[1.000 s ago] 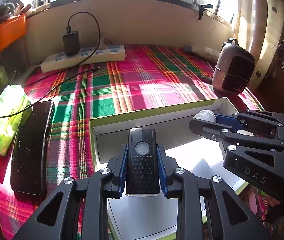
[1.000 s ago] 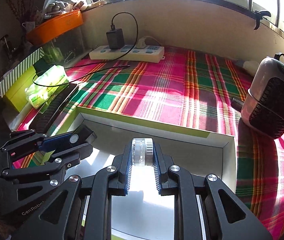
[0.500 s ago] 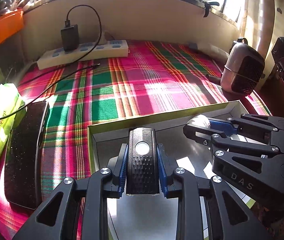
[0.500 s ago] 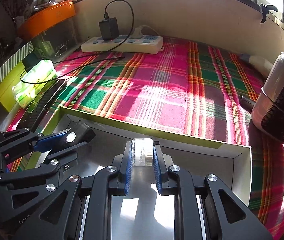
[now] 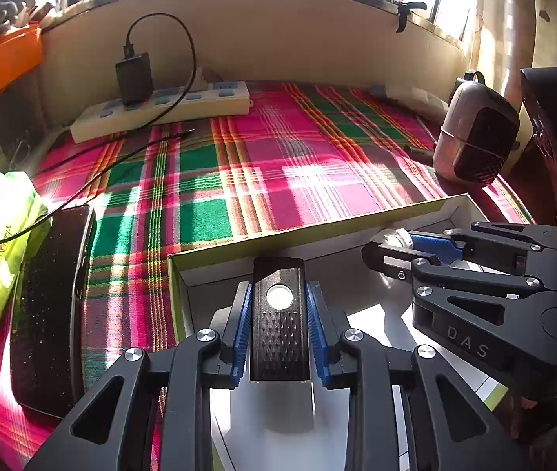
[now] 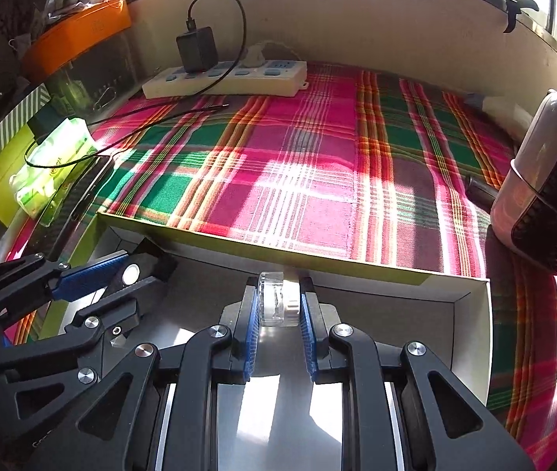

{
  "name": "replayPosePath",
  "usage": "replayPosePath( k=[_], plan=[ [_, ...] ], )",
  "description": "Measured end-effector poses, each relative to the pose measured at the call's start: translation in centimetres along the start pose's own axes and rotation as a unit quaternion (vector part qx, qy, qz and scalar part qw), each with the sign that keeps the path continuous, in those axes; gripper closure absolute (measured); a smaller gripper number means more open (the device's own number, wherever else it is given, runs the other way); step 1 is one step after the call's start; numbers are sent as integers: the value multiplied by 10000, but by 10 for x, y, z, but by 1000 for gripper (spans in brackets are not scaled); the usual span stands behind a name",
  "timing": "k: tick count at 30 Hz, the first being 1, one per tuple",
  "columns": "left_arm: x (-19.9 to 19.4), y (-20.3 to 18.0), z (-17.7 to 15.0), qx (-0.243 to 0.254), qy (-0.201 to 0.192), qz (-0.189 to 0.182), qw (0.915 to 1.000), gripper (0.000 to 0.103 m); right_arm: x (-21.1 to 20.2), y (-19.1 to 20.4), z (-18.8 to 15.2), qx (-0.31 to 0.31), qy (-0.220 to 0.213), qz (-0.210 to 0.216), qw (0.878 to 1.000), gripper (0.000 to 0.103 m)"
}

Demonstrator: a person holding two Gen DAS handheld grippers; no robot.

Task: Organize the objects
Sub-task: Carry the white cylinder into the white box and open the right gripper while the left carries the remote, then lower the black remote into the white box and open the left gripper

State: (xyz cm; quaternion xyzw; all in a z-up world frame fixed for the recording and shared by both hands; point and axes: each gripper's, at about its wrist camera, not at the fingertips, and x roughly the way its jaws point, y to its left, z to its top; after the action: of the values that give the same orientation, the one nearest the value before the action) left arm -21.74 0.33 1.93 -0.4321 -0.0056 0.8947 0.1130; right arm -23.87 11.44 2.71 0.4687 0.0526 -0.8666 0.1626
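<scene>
Both grippers have dipped lower into the open box [image 6: 470, 294] since a second ago. Left gripper [image 5: 279, 316] clamps a black flashlight [image 5: 279, 325] over the box's left end. Right gripper [image 6: 277, 308] pinches a small clear jar [image 6: 272, 300] near the box's far wall. Box sits on plaid cloth [image 5: 278, 172]; power strip [image 5: 168, 112] beyond, heater [image 5: 474, 145] right.

The right gripper [image 6: 278, 310], clamped on the small clear jar [image 6: 274, 303], now sits lower and nearer the box's far wall [image 6: 317, 265].
</scene>
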Motion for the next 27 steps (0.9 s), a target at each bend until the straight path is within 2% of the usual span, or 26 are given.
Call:
replayPosePath(
  k=[2, 5, 7, 10, 17, 27],
  plan=[
    [0, 0, 0, -1, 4, -5, 10000, 77, 0, 0, 0, 13, 1, 2, 10000, 83],
    [0, 1, 0, -3, 11, -16, 10000, 77, 0, -1, 0, 53, -2, 29, 10000, 77],
    [-1, 0, 0, -44, 18, -23, 10000, 77, 0, -1, 0, 80, -10, 46, 10000, 68],
    [-3, 1, -1, -107, 25, 3, 9999, 77, -2, -2, 0, 135, -32, 50, 9999, 60],
    [-12, 1, -5, -90, 3, 49, 9999, 71, -9, -3, -4, 196, -95, -21, 9998, 59],
    [-36, 6, -13, -167, -127, 55, 9998, 70, -25, -3, -13, 291, -187, -19, 9994, 58]
  ],
)
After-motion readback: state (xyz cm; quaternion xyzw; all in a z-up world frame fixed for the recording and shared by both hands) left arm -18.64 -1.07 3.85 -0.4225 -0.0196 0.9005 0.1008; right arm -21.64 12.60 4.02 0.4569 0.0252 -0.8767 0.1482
